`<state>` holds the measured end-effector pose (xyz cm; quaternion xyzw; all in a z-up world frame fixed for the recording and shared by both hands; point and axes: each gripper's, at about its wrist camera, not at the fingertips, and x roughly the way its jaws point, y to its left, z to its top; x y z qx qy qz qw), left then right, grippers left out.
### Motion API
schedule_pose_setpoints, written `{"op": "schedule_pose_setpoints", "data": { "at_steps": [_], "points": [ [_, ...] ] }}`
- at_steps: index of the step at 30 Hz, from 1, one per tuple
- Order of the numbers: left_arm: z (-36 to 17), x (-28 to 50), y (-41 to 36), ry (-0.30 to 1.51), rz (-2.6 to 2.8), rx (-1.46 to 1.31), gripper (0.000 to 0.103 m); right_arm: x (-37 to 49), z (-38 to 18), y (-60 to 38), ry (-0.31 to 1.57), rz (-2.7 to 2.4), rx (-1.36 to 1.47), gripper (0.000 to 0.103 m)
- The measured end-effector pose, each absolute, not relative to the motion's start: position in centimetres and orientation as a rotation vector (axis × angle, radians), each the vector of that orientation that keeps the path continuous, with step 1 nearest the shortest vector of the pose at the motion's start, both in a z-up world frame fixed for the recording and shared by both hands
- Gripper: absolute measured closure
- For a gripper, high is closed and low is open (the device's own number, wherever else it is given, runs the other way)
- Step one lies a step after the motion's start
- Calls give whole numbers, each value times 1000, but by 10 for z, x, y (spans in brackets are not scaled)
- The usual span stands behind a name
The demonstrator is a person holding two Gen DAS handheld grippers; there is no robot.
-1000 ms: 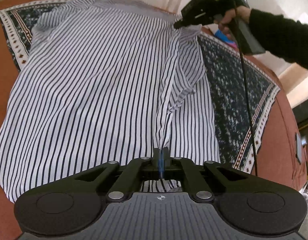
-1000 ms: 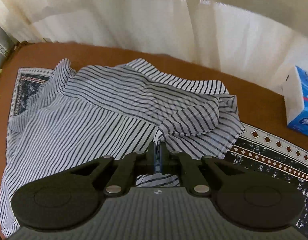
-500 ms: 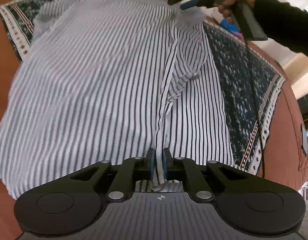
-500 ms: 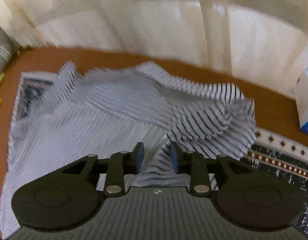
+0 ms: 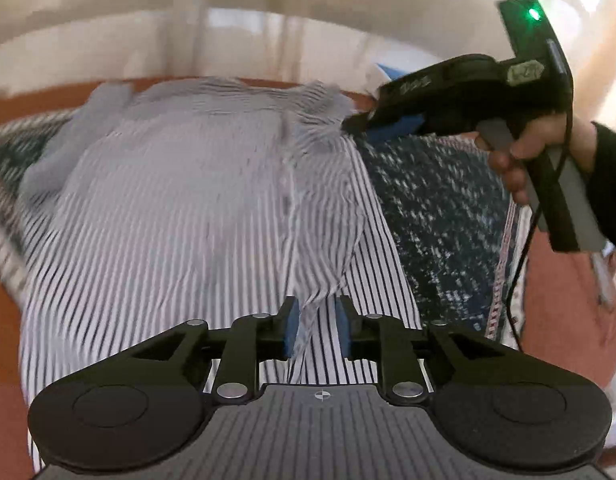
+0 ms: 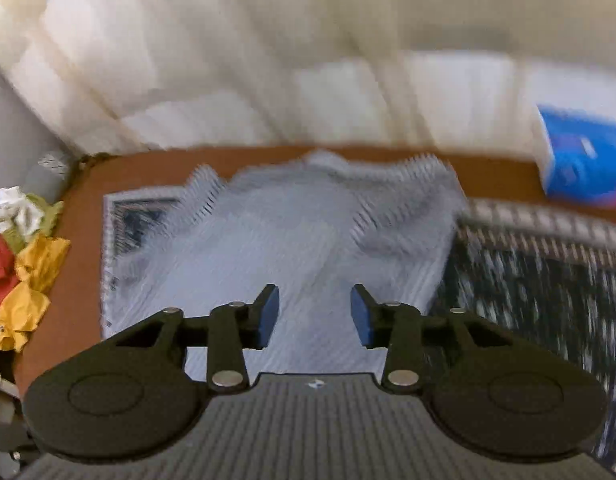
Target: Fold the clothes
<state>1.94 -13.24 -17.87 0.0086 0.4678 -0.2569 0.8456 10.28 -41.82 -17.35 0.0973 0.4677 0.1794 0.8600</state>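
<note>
A white shirt with dark stripes (image 5: 167, 220) lies spread on a dark patterned cloth (image 5: 440, 208). My left gripper (image 5: 318, 320) hovers at the shirt's near hem with its jaws opening. A raised ridge of the front fold stands loosely between them, close to the left pad, and is not pinched. My right gripper (image 5: 364, 128), held by a hand in a dark sleeve, hangs by the shirt's far right collar corner. In the right wrist view that gripper (image 6: 314, 312) has nothing between its fingers, its jaws are narrowing slightly, and the blurred shirt (image 6: 287, 248) lies below.
The patterned cloth (image 6: 548, 280) covers a brown table (image 6: 79, 280). A blue box (image 6: 580, 160) stands at the far right by pale curtains. A heap of yellow, red and green clothes (image 6: 23, 272) sits off the table's left edge. A black cable hangs from the right gripper.
Both grippers were shut on the shirt's fold a second ago and have let go. Their jaws now stand apart. Both have pulled back and risen, the right one clear of the collar.
</note>
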Motion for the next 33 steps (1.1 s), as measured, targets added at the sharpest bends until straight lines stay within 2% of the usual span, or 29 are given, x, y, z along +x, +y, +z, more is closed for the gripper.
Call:
{"op": "schedule_pose_setpoints", "data": {
  "at_steps": [1,2,3,9,22,26,29,33],
  "points": [
    [-184,23,-141,986,-547,61,67,102,-182,-419,1009,371,210,75],
    [-188,25,-148,986,-546,97,67,101,-190,-418,1031,368,206,88],
    [-192,27,-151,989,-532,118,67,102,-197,-416,1047,357,190,89],
    [-212,37,-164,1009,-467,211,67,124,-228,-414,1103,227,162,89],
    [-223,45,-134,1060,-402,61,68,161,-232,-347,1110,405,87,87],
    [-219,49,-116,1063,-348,11,68,164,-219,-345,1041,569,193,85],
    [-211,50,-100,1049,-326,-38,68,166,-195,-366,943,488,209,85],
    [-199,47,-101,1025,-411,-58,68,172,-189,-390,986,376,119,84]
  ]
}}
